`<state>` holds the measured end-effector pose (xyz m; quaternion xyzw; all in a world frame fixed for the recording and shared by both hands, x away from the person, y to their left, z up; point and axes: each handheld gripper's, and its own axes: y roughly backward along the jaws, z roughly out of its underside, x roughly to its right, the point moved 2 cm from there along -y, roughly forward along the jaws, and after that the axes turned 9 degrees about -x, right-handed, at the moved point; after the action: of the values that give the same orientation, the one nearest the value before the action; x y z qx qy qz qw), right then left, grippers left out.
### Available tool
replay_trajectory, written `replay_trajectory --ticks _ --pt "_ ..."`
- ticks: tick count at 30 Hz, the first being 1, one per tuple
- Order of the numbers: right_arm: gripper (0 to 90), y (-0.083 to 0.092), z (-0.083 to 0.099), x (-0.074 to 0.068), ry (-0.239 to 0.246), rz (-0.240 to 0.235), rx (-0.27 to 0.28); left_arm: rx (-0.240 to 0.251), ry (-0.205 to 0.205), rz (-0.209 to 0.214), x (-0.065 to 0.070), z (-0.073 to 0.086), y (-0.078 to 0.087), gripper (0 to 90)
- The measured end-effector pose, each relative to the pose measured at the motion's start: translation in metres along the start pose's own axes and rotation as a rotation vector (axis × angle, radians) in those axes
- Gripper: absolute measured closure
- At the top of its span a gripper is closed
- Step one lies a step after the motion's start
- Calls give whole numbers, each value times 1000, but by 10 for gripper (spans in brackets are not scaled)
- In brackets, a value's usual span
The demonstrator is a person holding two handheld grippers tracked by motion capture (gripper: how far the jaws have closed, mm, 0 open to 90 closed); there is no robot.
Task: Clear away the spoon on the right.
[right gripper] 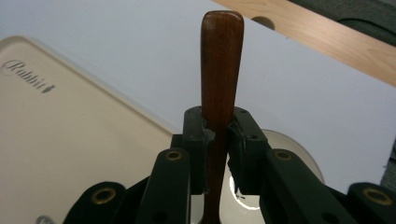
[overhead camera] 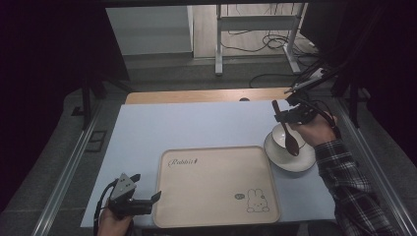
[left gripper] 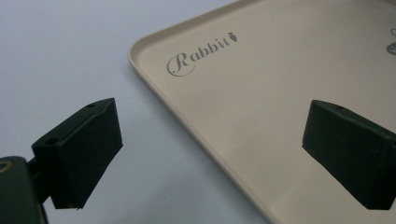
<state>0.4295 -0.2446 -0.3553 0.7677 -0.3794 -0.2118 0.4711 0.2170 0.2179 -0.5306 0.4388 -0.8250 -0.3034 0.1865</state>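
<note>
Above the white bowl (overhead camera: 284,137) on its white saucer (overhead camera: 290,158), at the right of the pale blue counter (overhead camera: 196,125): a dark wooden spoon (overhead camera: 287,130), pinched at mid-handle by the right hand-held gripper (overhead camera: 284,117), jaws closed tight on the wood. Seen along the right gripper view, handle (right gripper: 222,65) standing straight up out of the jaws, rounded end toward the wooden strip (right gripper: 327,39) at the counter's far edge. Seen from the high view, long axis running from far-left to near-right, handle tip up and away, bowl of the spoon down over the white bowl; whether touching the bowl's rim, cannot be told.

Likely step in hand: lifting the spoon clear of the bowl, perhaps toward the cream tray (overhead camera: 167,206) marked "Rabbit" just beside the saucer. Best done by rising straight up before travelling sideways, keeping the grip firm so the slim handle does not swivel between the pads, and keeping the spoon's lower end off the rim to avoid tipping bowl or saucer.

At the near-left corner of the tray: left hand-held gripper (overhead camera: 147,200), jaws wide apart and holding nothing, one pad (left gripper: 84,149) over the counter, the other over the tray (left gripper: 224,116).
</note>
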Motion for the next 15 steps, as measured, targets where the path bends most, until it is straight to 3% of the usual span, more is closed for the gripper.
replay_trajectory --ticks 15 --pt "783 -10 27 -31 17 -114 -80 -3 -3 -4 0 0 0 46"
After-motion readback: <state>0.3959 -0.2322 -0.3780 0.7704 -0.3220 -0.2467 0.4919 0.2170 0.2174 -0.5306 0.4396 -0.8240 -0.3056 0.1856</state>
